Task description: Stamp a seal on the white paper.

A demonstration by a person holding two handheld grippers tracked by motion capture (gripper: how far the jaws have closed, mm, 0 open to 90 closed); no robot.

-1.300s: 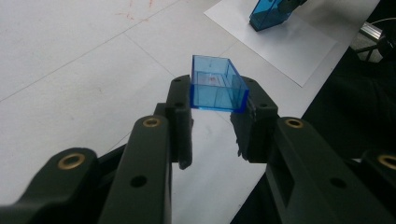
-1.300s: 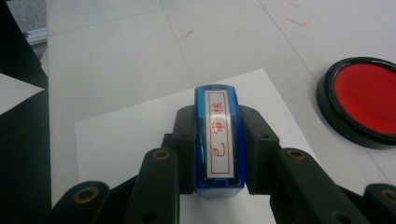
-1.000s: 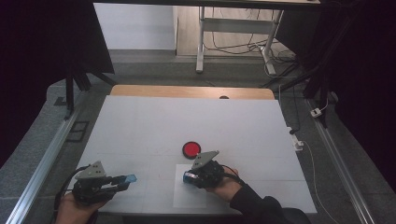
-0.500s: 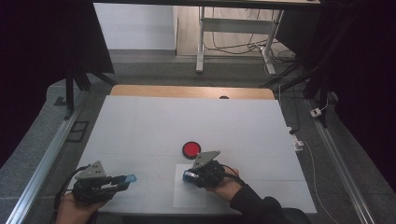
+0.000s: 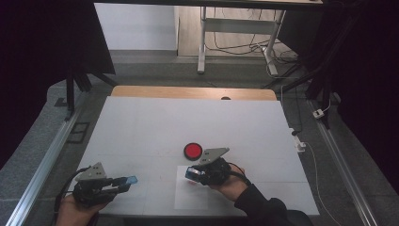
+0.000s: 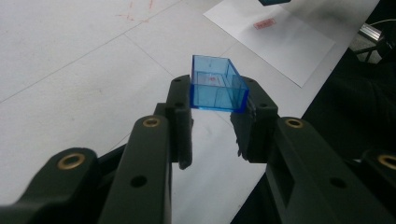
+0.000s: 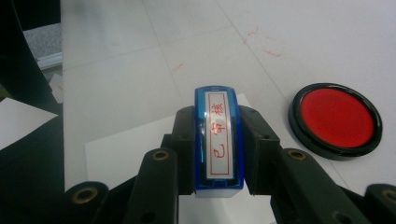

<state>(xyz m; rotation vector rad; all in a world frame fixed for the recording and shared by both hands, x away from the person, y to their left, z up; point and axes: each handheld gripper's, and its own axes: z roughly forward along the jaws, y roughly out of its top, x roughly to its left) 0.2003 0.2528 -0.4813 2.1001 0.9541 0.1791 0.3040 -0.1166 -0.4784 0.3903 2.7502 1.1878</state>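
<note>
Blue stamp (image 7: 218, 140) with a white label of red characters, pinched lengthwise by the right gripper (image 5: 194, 172) over the near-centre sheet of paper (image 5: 192, 197), which already bears a red mark; its clear blue cap (image 6: 216, 85), an open box, pinched by the left gripper (image 5: 128, 180) above the table (image 5: 150, 122) at the near left. Could smear or double the print if tilted while over the paper. Could also knock the red ink pad (image 5: 193, 150) just beyond, or drop the lightly held cap.

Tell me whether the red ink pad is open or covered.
Open. The ink pad lies on the table with its red surface fully exposed inside the black rim; no lid sits on it.
</note>
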